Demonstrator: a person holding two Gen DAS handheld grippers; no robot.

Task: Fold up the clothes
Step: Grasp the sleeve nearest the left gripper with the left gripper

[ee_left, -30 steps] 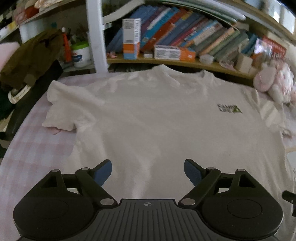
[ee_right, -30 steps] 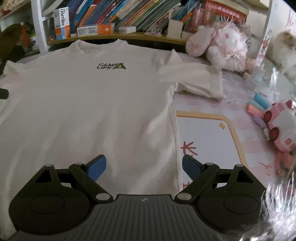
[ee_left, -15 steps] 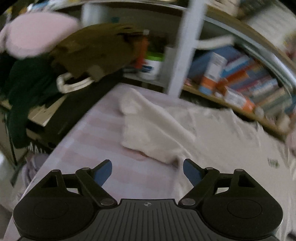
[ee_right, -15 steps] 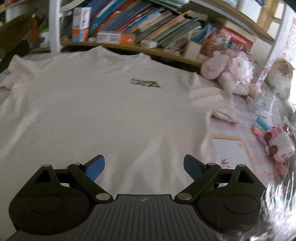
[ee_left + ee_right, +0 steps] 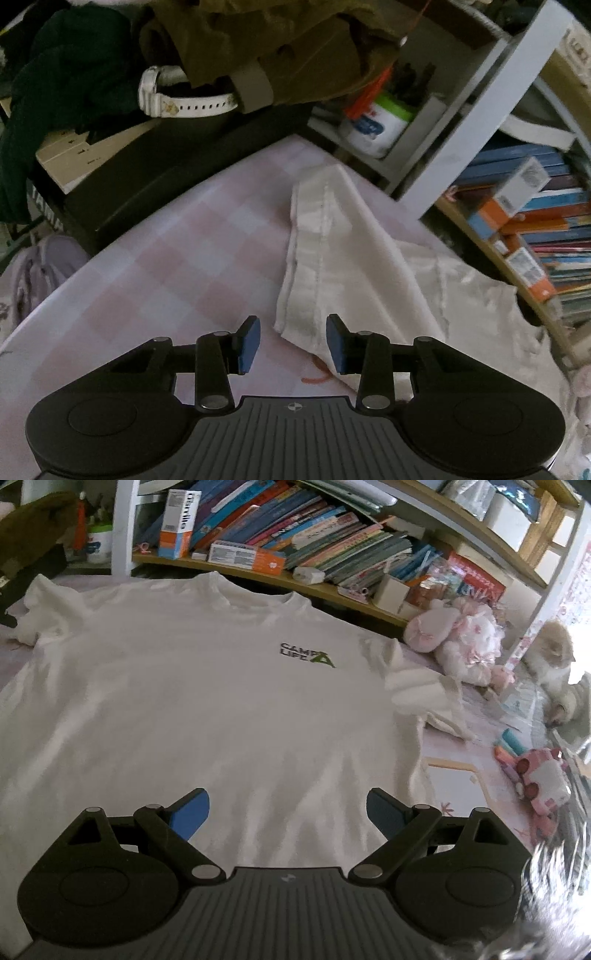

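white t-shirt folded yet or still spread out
Spread out: the white t-shirt lies flat, front and logo up, both sleeves out to the sides.

Left gripper (image 5: 291, 343) tilts downward, jaws closing; right gripper (image 5: 288, 812) tilts downward, jaws wide.

only stuff i can actually read: "CAMP LIFE" with a green triangle printed on the chest of the white t-shirt (image 5: 207, 709), and "Clarville" or similar down the orange-and-white box (image 5: 179, 524) on the bookshelf (image 5: 332, 592). book spines are too blurry.
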